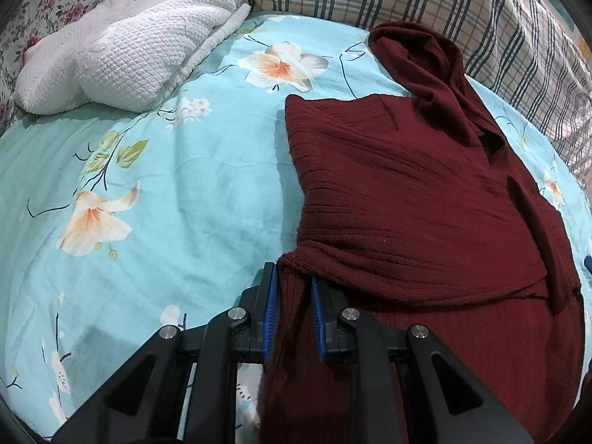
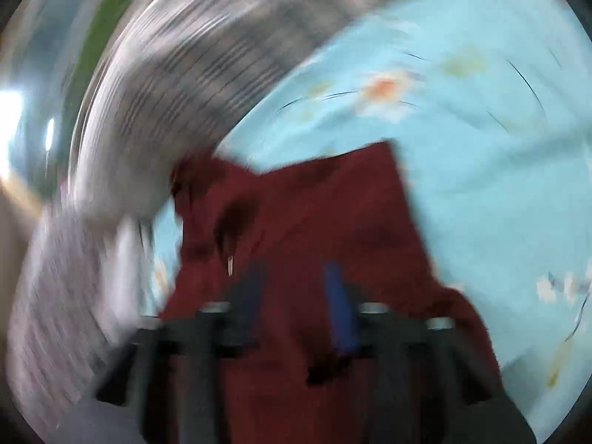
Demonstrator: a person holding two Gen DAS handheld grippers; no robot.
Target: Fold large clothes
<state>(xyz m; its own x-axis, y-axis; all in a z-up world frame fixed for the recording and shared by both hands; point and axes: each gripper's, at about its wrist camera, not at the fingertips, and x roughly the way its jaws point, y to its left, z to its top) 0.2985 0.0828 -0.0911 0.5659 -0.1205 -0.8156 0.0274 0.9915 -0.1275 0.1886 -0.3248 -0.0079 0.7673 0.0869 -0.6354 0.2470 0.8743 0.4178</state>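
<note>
1. Open blue sheet (image 1: 185, 185) stretches left of the maroon sweater (image 1: 407, 203); a white towel (image 1: 129, 55) and plaid bedding (image 1: 444, 18) line the far edge.
2. Left gripper (image 1: 292, 296) pinches the sweater's near corner.
3. Right gripper (image 2: 296, 296), blurred, is spread above the sweater, gripping nothing.

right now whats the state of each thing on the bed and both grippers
maroon sweater: partly folded, flat on the sheet
left gripper: shut on a sweater fold
right gripper: jaws apart over the sweater, blurred, grip unclear
white towel: bunched up, left aside
floral sheet: spread, lightly creased
</note>
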